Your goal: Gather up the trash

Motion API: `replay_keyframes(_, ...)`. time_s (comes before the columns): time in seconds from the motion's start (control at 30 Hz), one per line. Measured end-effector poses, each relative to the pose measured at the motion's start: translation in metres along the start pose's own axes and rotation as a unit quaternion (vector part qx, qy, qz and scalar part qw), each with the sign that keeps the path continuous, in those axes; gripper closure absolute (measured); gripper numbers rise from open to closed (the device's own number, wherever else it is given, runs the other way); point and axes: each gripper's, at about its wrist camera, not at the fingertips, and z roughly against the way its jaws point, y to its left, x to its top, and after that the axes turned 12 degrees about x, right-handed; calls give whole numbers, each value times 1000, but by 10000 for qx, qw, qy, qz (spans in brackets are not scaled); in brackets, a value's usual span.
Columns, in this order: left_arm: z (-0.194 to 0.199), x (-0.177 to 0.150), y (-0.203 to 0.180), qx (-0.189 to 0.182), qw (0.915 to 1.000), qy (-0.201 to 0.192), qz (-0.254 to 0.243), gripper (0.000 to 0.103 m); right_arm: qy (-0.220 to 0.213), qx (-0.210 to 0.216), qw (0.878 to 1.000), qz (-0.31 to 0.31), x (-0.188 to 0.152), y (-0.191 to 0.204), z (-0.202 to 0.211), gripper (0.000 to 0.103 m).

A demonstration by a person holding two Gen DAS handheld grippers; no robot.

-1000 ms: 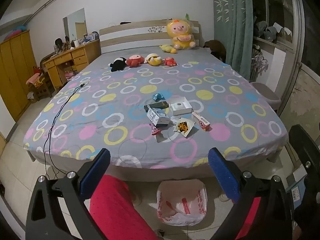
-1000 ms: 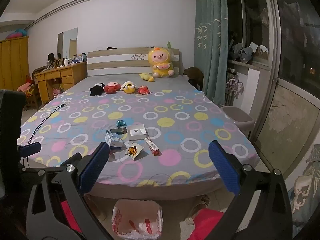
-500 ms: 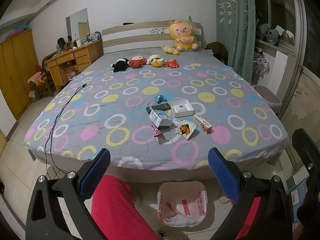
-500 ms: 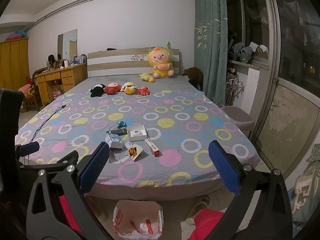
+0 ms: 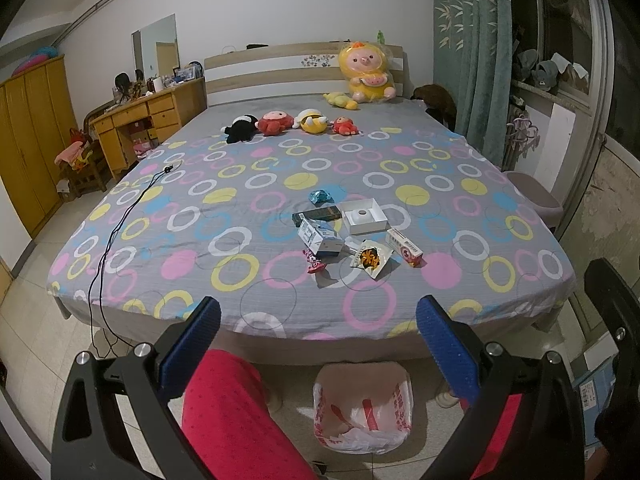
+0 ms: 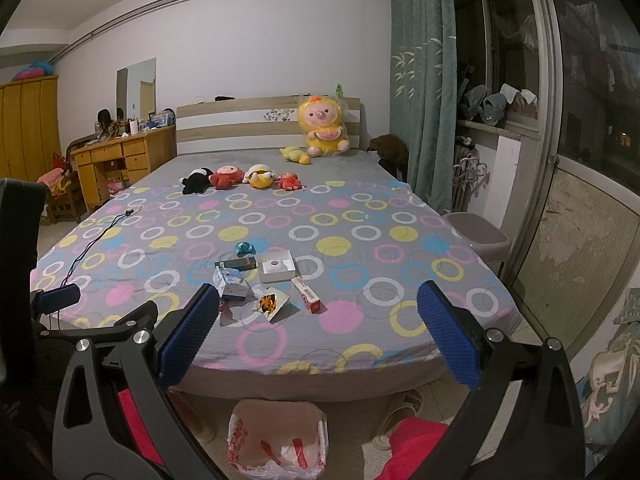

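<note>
Both tools have pulled back a little from the bed since a second ago, so the trash looks a bit farther off and the bed looks smaller. The left tool has its two blue pads spread wide apart and holds nothing. The right tool is spread just as wide and is empty too.

Ahead of both tools lies the big bed with the grey sheet covered in coloured rings. The trash sits in a small heap on the near part of the bed, straight ahead of the left tool and a little to the left of the middle for the right tool. In the heap are an open white square box, a long dark flat box, a white and blue carton lying on its side, a white and red long box, a white packet with an orange picture, a small pink wrapper and a crumpled blue wrapper.

Below the tools, on the floor by the foot of the bed, stands a bin lined with a white and red plastic bag. A person's leg in red trousers is just beside it. Far ahead, soft toys lie in a row near the headboard.
</note>
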Motion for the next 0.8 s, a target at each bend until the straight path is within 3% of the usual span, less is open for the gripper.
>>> replay_keyframes(0.8,-1,0,3,-30,10000,11,32,7,2,1,10000,-20,2,1,0,6)
